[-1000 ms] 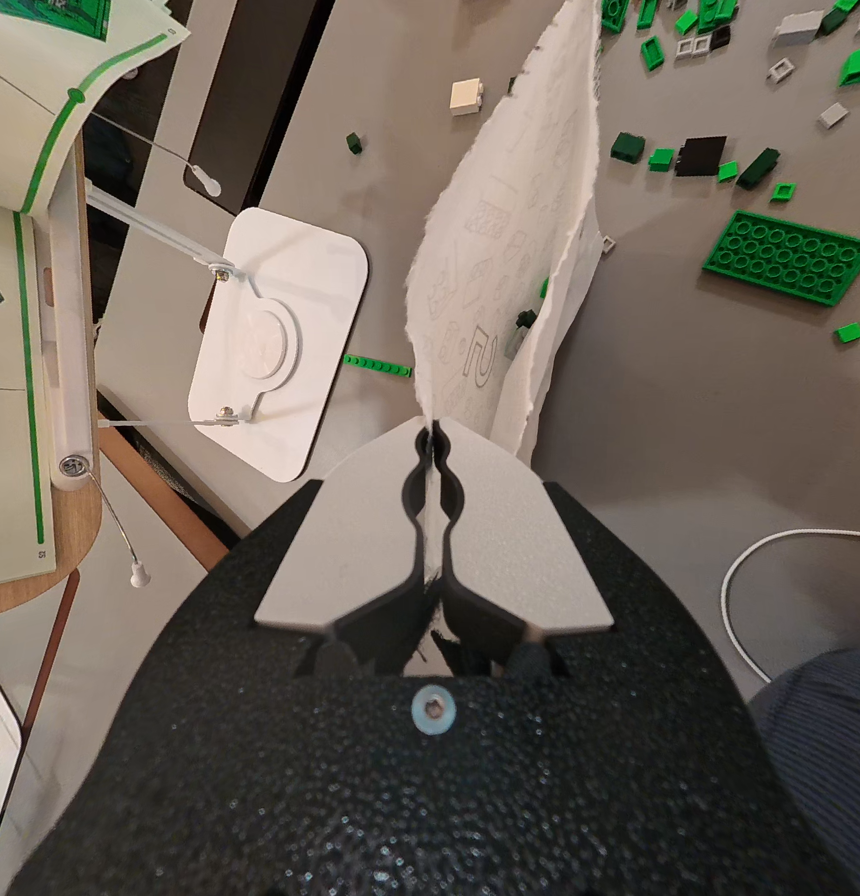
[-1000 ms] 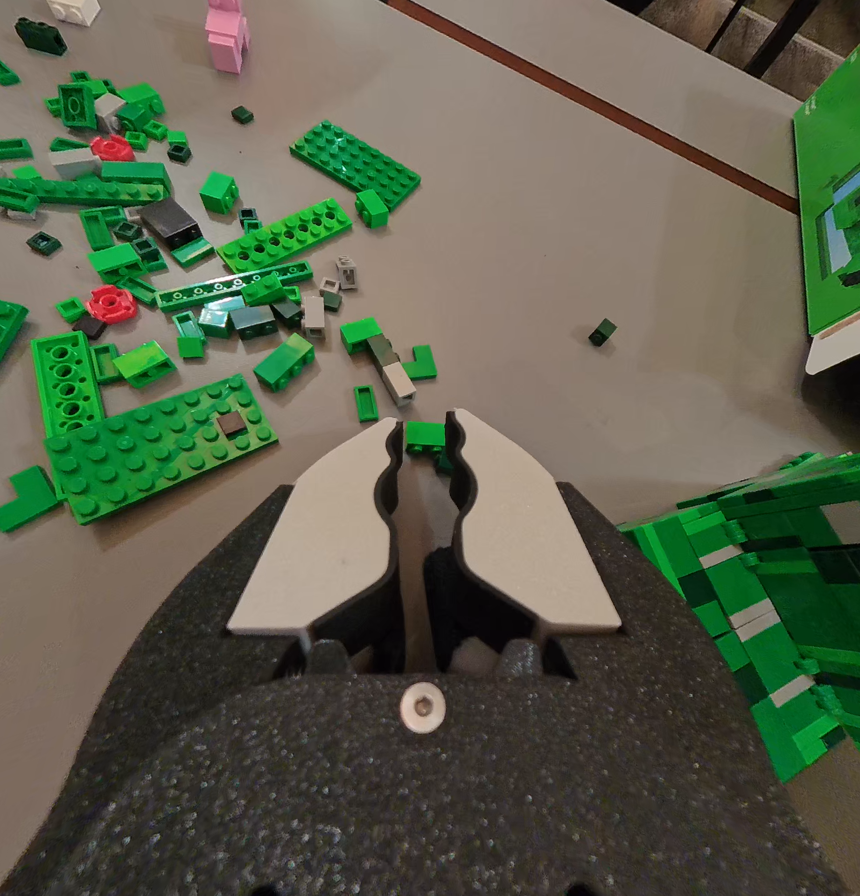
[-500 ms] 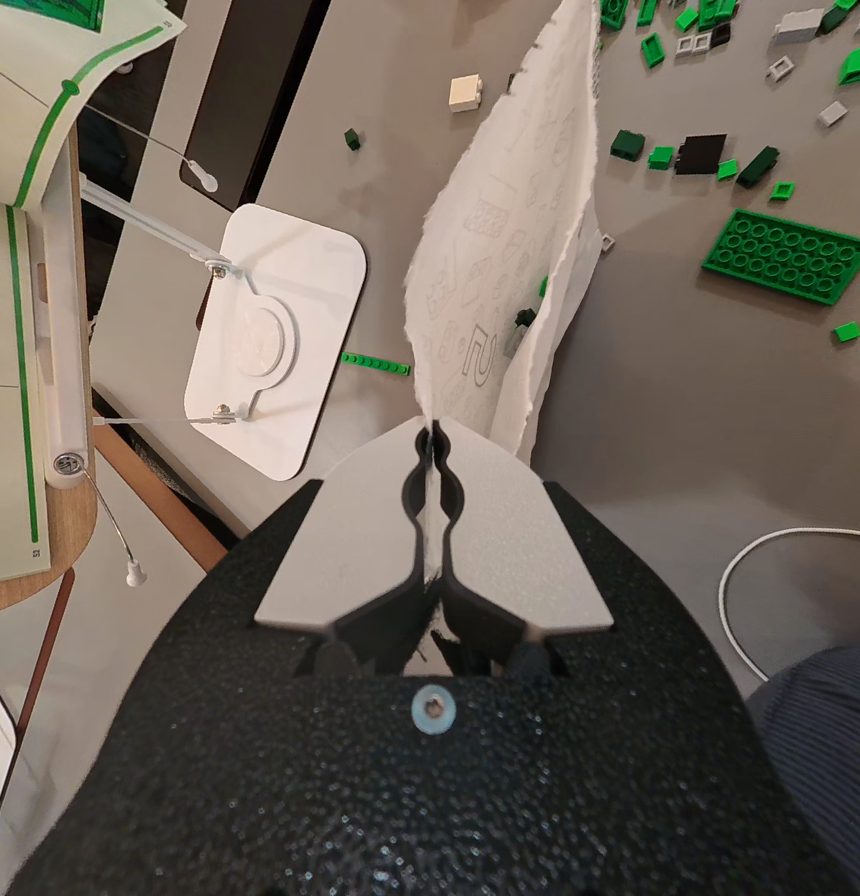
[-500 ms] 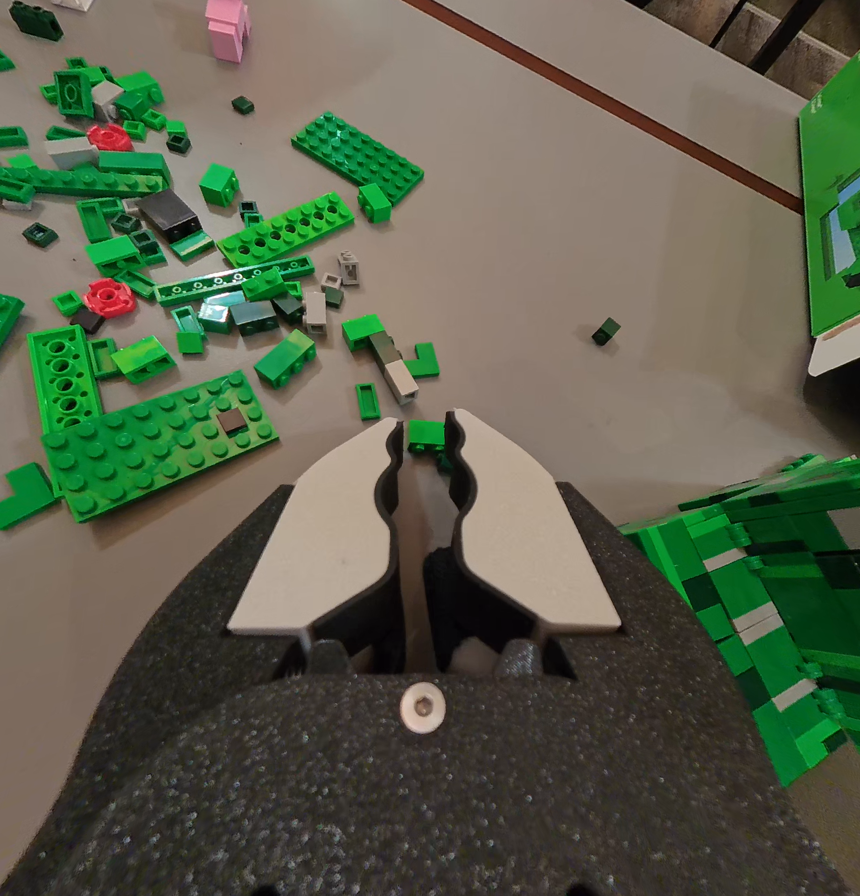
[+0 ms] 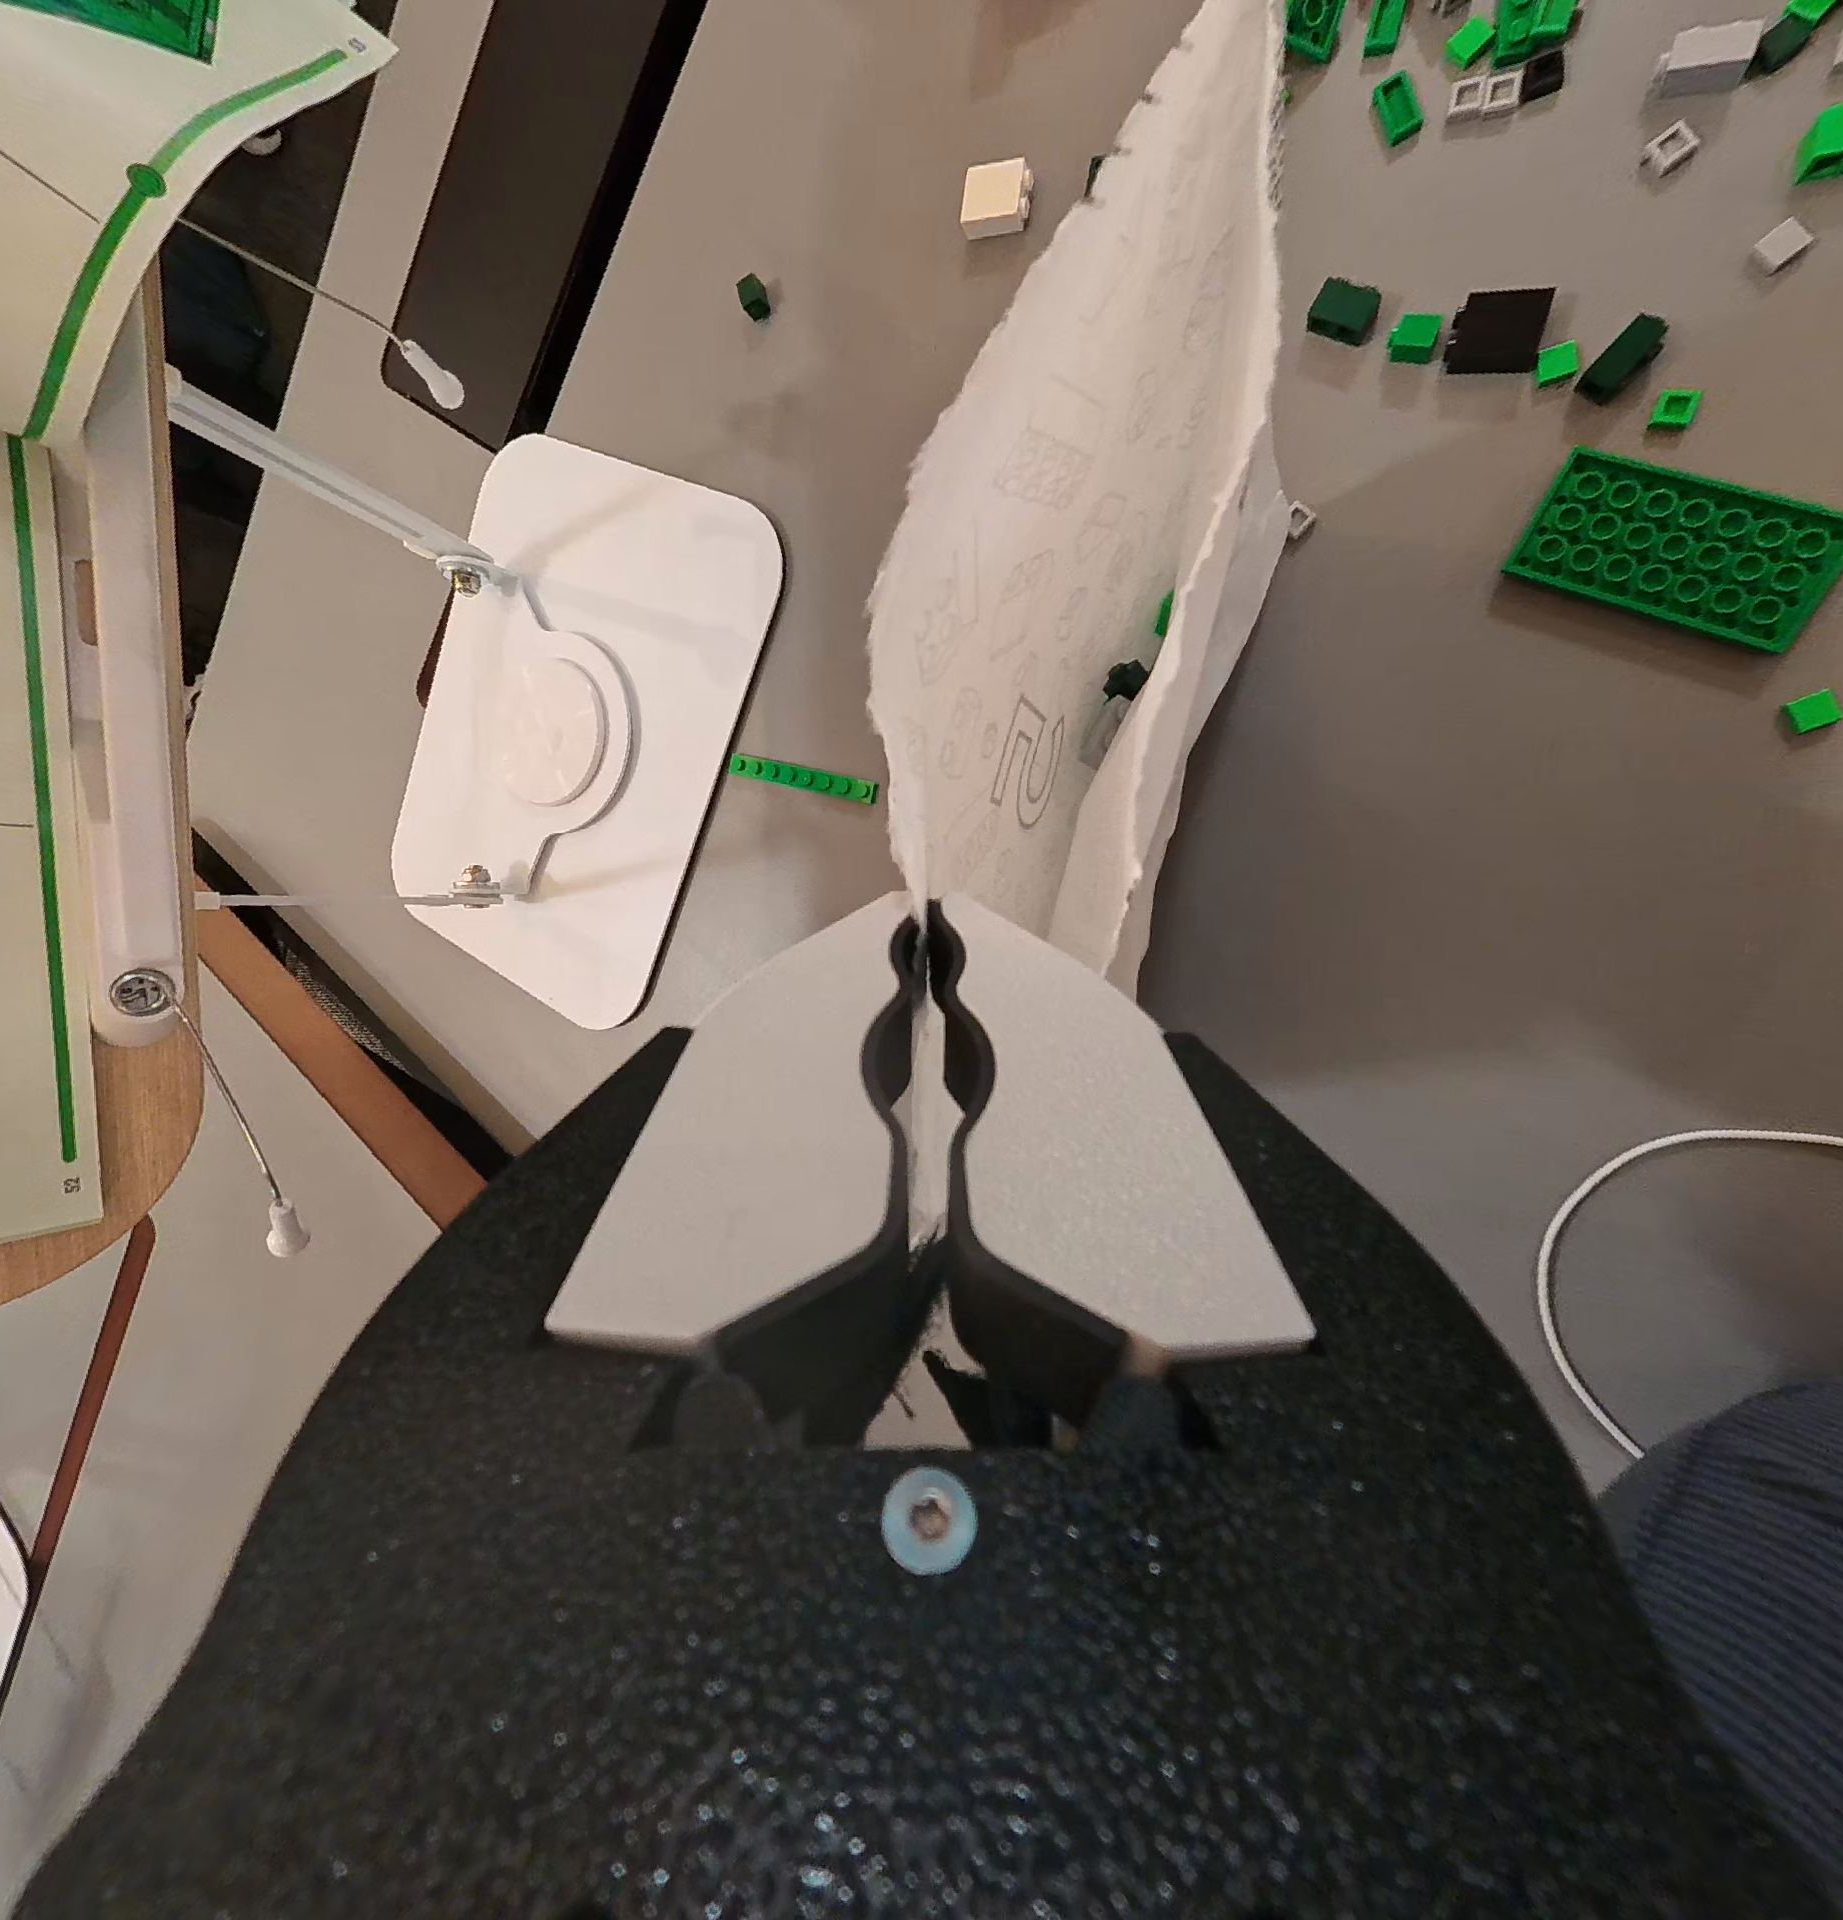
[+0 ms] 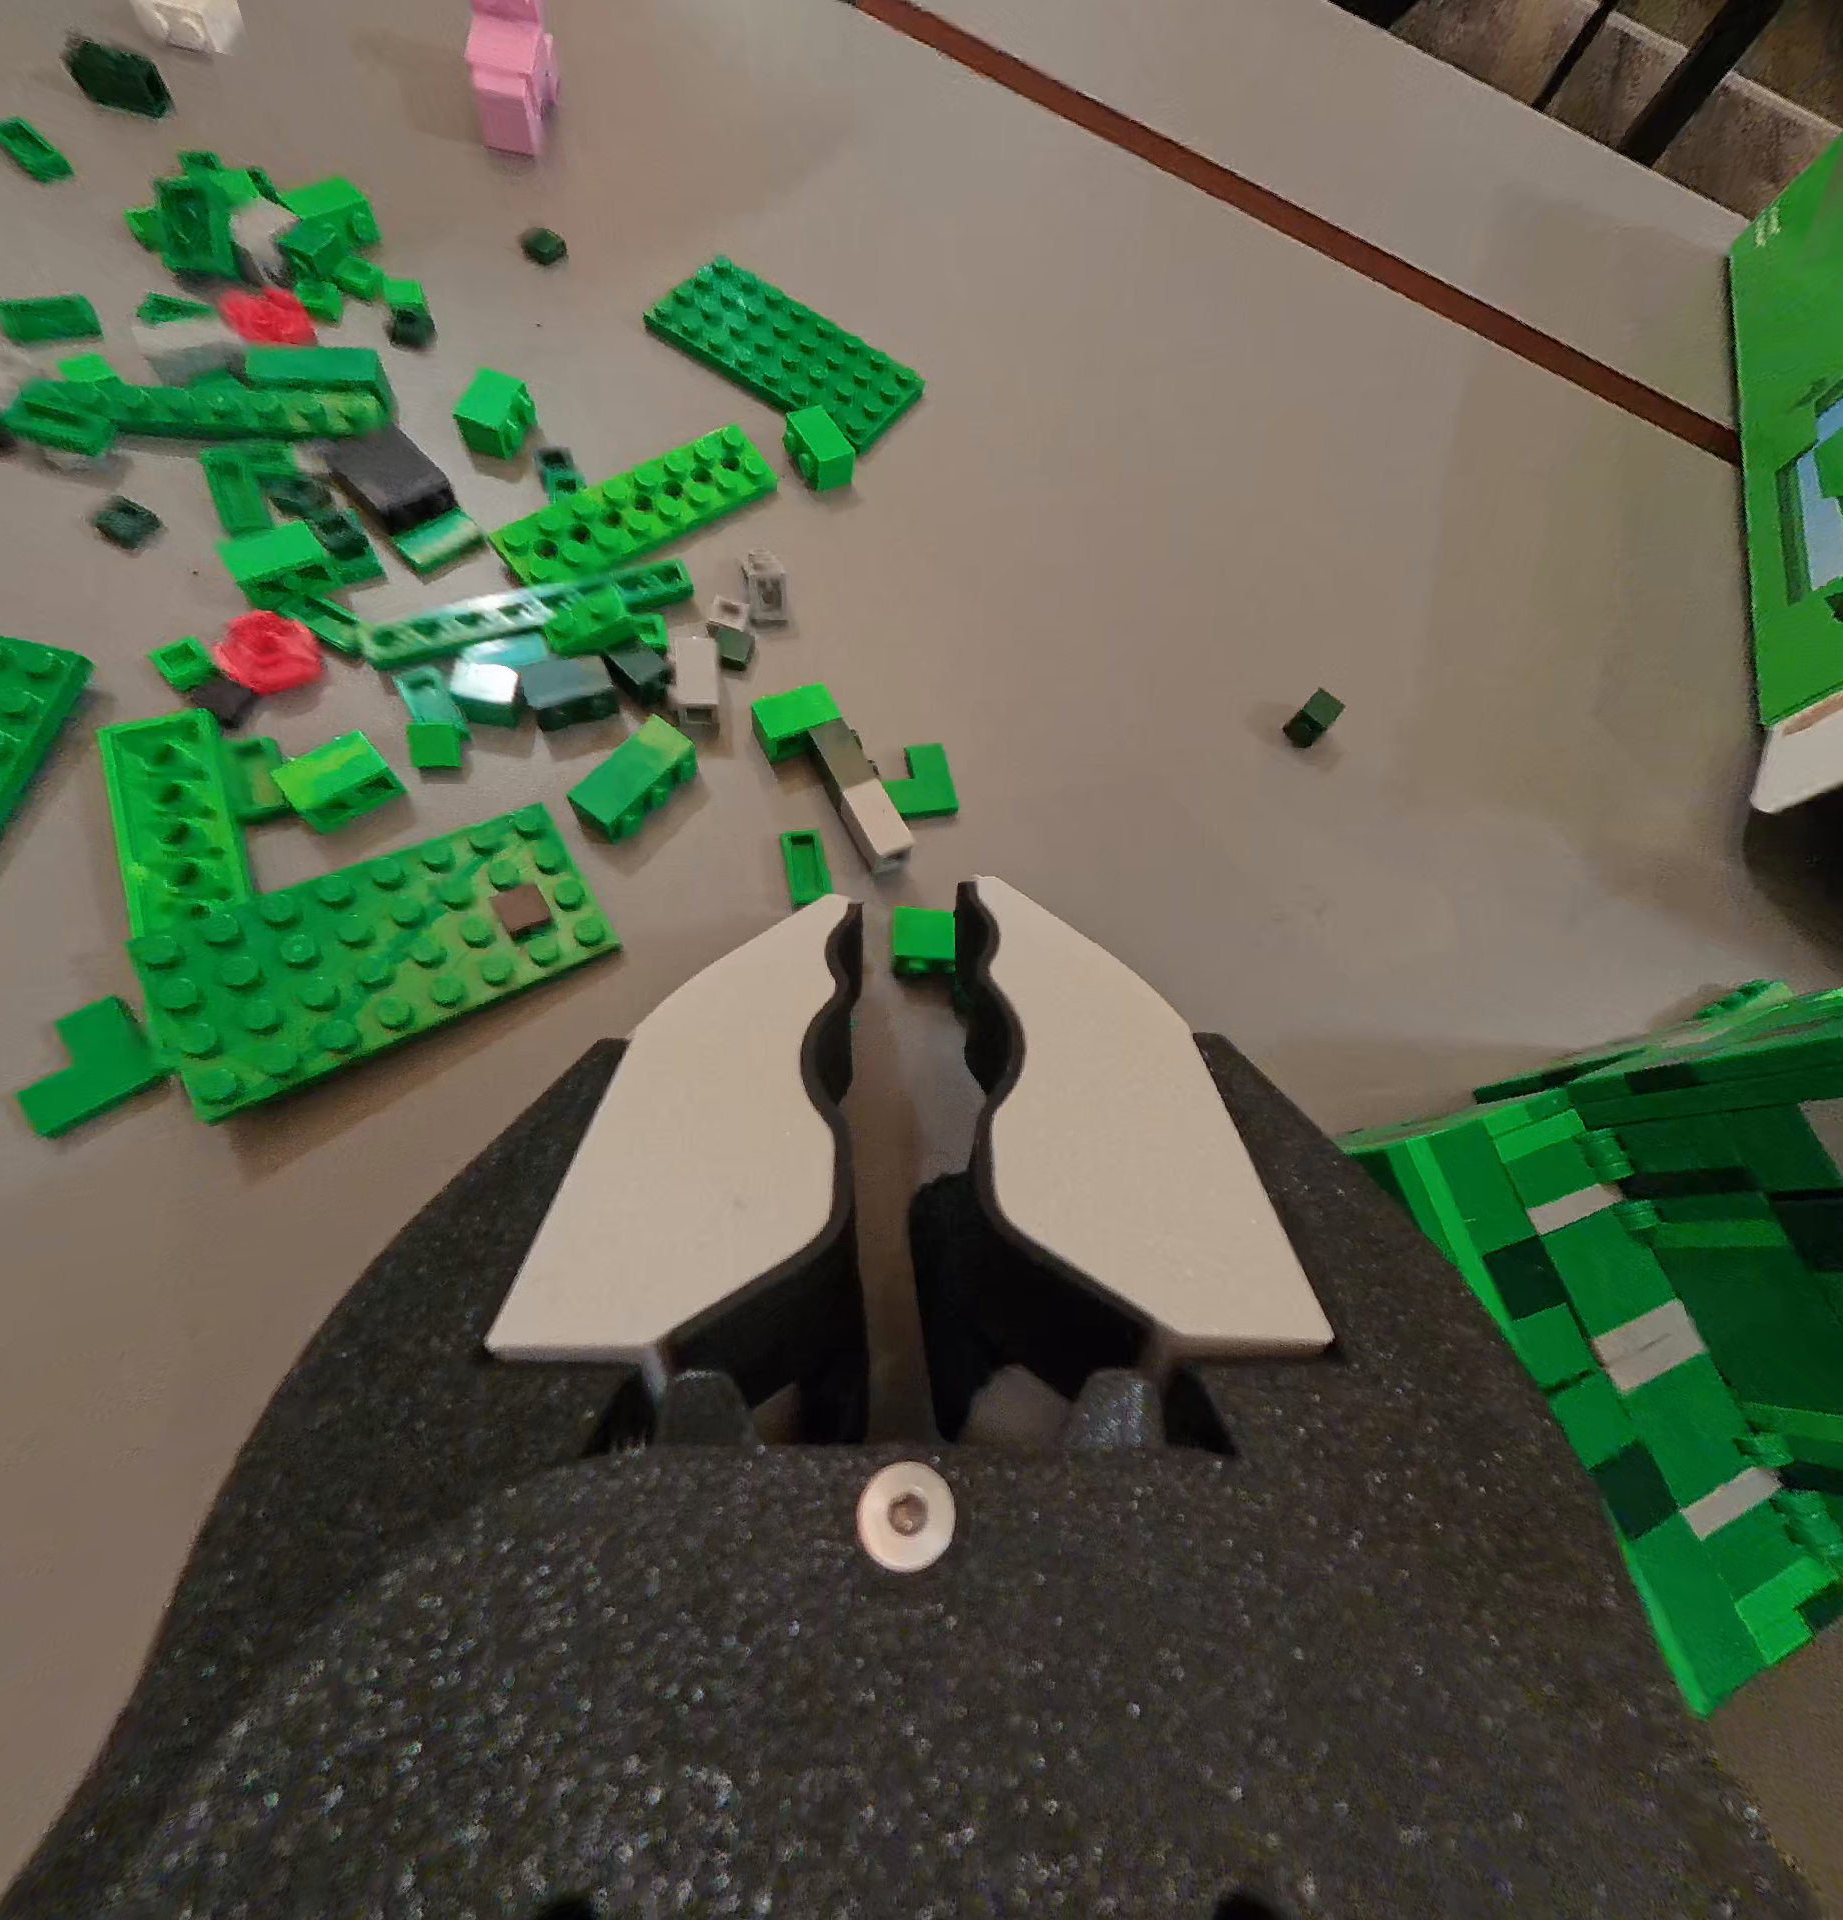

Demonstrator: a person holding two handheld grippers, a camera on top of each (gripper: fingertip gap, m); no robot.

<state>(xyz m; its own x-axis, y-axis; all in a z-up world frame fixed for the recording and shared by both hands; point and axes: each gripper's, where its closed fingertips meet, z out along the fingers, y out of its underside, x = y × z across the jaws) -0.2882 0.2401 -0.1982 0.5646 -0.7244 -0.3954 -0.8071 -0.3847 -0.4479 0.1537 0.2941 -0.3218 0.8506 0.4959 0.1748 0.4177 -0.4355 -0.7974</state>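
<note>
My left gripper is shut on the lower edge of a torn white paper bag printed with brick outlines. The bag stands up from the jaws over the grey table. My right gripper hovers low over the table with its jaws a narrow gap apart. A small green brick sits between its tips, against the right finger, with a sliver of table showing on its left. Whether the brick is gripped or lies on the table is unclear.
A white stand base and an open instruction booklet lie left of the bag. A white cable lies to the right. Loose green bricks and a studded plate lie left of my right gripper. A built green model and a green box stand to its right. There is about 45 cm between the tips of the two grippers. The studded plate is about 8 cm from my right fingertips and 40 cm from my left.
My right gripper has drifted slightly, so the bricks in its view slide a little right. My left gripper still holds the bag and has barely moved.
</note>
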